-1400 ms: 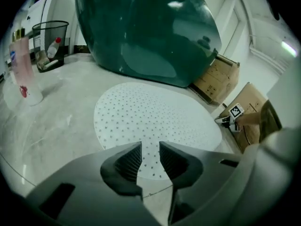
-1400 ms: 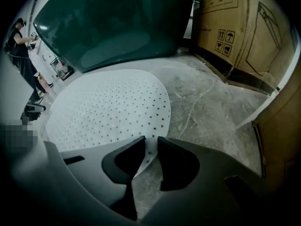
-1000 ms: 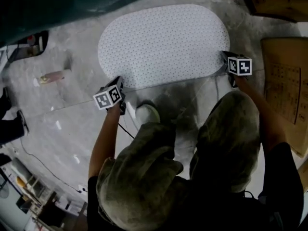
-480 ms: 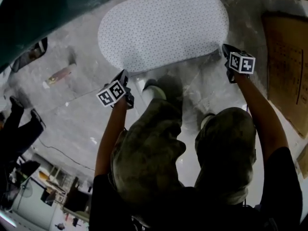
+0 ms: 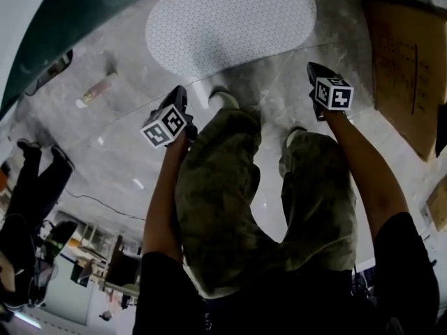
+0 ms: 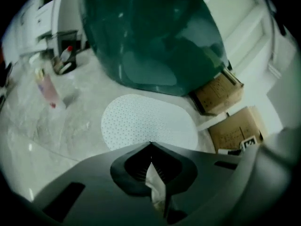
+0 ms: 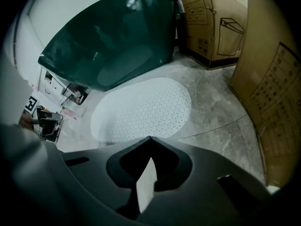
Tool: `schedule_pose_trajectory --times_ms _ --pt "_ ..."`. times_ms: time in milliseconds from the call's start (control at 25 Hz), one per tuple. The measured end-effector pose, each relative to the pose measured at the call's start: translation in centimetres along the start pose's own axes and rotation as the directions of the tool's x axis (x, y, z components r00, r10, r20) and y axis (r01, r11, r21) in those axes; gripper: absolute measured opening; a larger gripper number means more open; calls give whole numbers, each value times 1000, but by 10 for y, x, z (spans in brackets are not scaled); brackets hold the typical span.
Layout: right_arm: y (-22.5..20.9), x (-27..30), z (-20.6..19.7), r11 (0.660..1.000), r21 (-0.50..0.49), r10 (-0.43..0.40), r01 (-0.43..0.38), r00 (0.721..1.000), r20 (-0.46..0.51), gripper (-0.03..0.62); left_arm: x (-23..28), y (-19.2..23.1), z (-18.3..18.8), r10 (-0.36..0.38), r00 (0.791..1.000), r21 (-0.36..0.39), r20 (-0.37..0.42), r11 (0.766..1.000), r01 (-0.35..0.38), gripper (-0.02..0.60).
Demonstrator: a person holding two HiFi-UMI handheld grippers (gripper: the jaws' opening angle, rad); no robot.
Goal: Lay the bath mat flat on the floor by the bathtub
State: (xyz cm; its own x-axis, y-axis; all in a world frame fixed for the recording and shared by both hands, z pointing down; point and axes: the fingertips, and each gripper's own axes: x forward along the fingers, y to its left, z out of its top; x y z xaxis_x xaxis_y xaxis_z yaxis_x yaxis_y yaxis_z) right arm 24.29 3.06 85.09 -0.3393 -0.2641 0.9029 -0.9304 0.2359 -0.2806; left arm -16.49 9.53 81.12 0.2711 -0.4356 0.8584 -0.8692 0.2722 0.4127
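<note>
The white dotted oval bath mat (image 5: 230,23) lies flat on the grey floor beside the dark green bathtub (image 5: 63,19). My left gripper (image 5: 179,96) is up in the air, short of the mat's near left edge, shut and holding nothing. My right gripper (image 5: 311,70) hangs off the mat's near right end, also shut and holding nothing. The left gripper view looks past the closed left gripper (image 6: 150,143) down at the mat (image 6: 146,124) and the tub (image 6: 150,36). Beyond the closed right gripper (image 7: 150,137), the right gripper view shows the mat (image 7: 141,109) and the tub (image 7: 108,41).
Cardboard boxes (image 5: 401,68) stand and lie on the right, past the mat's end (image 6: 218,93) (image 7: 211,22). A bottle (image 5: 98,89) lies on the floor at the left. The person's shoes (image 5: 223,100) stand just short of the mat. Another person's dark legs (image 5: 35,180) are far left.
Both grippers have come up off the mat's near edge and now hang well above the floor. The person has straightened up. The mat has stayed flat.
</note>
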Motion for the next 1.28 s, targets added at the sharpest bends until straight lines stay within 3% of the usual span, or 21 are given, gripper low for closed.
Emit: schedule_pose_trajectory --times_ms 80,200,360,520,680,840,1080,1280 --pt "19 -21 2 999 -33 5 -5 1000 -5 23 -29 -5 10 11 1000 77 -10 997 -10 20" --pt "37 -54 2 995 -103 -7 3 999 -36 23 -60 -13 12 14 1000 30 -15 999 -13 20" --pt "74 -97 5 994 -111 -30 20 996 -88 23 -98 -20 25 12 999 103 -51 995 -7 20" --pt "94 -159 2 989 -146 -33 10 987 -158 23 -141 -56 28 -33 999 1 -39 999 33 20" --pt "119 -212 15 991 -135 -23 1 986 -163 23 -186 -84 25 -49 998 -120 -26 992 46 20" --pt "156 -261 30 998 -61 3 -11 991 -135 23 -236 -108 4 -68 994 -74 -80 995 62 20" --pt "181 -300 24 998 -68 6 -15 991 -131 23 -281 -144 -18 -101 993 -99 -54 991 96 20" --pt "199 -348 41 997 -78 -16 8 995 -103 23 -320 -161 -6 -147 989 -41 -16 988 146 20"
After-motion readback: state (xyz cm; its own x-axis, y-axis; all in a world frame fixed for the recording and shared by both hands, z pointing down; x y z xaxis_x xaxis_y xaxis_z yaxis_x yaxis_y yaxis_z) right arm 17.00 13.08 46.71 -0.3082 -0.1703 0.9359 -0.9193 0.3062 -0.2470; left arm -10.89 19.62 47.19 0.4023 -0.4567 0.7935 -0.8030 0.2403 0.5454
